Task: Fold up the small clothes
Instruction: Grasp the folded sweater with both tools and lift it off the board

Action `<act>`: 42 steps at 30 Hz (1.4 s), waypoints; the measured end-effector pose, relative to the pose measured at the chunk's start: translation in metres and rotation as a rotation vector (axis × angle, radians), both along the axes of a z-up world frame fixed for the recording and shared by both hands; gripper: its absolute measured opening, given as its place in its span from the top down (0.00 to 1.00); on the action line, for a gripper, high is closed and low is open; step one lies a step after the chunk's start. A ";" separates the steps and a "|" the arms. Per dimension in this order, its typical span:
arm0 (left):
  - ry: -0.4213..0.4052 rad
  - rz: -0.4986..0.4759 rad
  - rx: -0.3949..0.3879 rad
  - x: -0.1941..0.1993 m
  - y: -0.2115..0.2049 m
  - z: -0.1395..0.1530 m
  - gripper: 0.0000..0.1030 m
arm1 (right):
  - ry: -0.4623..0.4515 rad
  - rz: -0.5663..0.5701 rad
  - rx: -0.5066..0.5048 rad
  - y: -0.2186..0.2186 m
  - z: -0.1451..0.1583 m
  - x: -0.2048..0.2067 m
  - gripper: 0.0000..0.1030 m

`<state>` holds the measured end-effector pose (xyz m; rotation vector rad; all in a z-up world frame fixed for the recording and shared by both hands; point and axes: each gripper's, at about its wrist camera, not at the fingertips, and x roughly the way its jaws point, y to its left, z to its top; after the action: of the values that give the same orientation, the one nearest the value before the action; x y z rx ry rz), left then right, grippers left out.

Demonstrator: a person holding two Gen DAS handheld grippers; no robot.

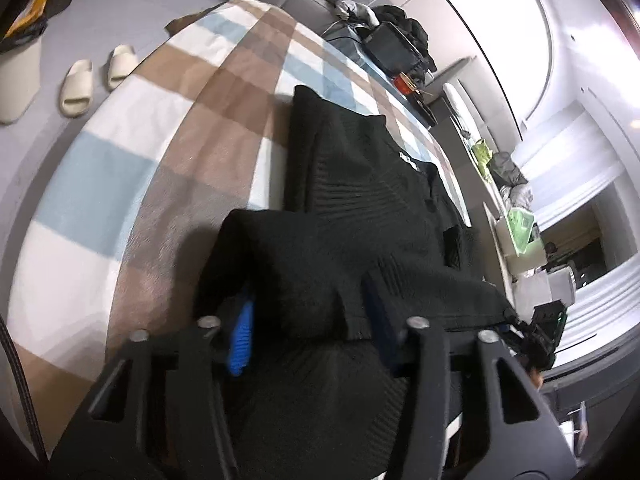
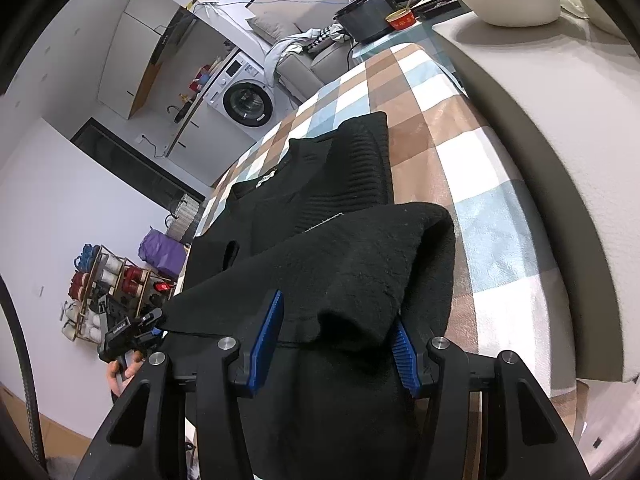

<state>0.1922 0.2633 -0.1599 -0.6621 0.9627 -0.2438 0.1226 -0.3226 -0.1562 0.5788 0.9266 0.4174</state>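
Observation:
A black knitted sweater (image 1: 360, 184) lies spread on a checked blue, brown and white blanket (image 1: 180, 140). Its near hem is lifted and doubled back over the body. My left gripper (image 1: 310, 320) is shut on a bunch of that hem, with the cloth filling the gap between its blue pads (image 1: 240, 332). In the right wrist view the sweater (image 2: 320, 184) reaches away over the blanket (image 2: 460, 152), and my right gripper (image 2: 336, 340) is shut on the other part of the raised hem. The left gripper (image 2: 132, 332) shows there at the hem's left corner, held by a hand.
A pair of pale slippers (image 1: 76, 88) sits on the floor left of the bed. Beyond the blanket's far end stand a black box (image 2: 368, 16), a red bowl (image 2: 400, 20) and a white basin (image 2: 516, 0). A washing machine (image 2: 248, 100) and a shoe rack (image 2: 104, 284) stand on the left.

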 end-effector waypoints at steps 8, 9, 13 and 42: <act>-0.045 0.009 0.023 -0.003 -0.001 0.011 0.88 | 0.001 -0.099 0.013 -0.009 -0.008 0.009 0.92; -0.061 0.014 0.026 -0.006 0.000 0.015 0.88 | -0.016 -0.104 0.024 -0.007 -0.006 0.008 0.94; -0.127 0.030 0.004 -0.014 0.004 0.031 0.89 | -0.101 -0.110 0.010 -0.002 0.010 0.001 0.94; -0.182 0.135 0.038 0.165 0.020 0.069 0.90 | -0.210 -0.284 0.005 0.009 0.064 0.164 0.95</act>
<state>0.3570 0.2834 -0.0910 -0.6551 0.7440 -0.1629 0.2868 -0.3139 -0.0918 0.6473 0.6309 0.2194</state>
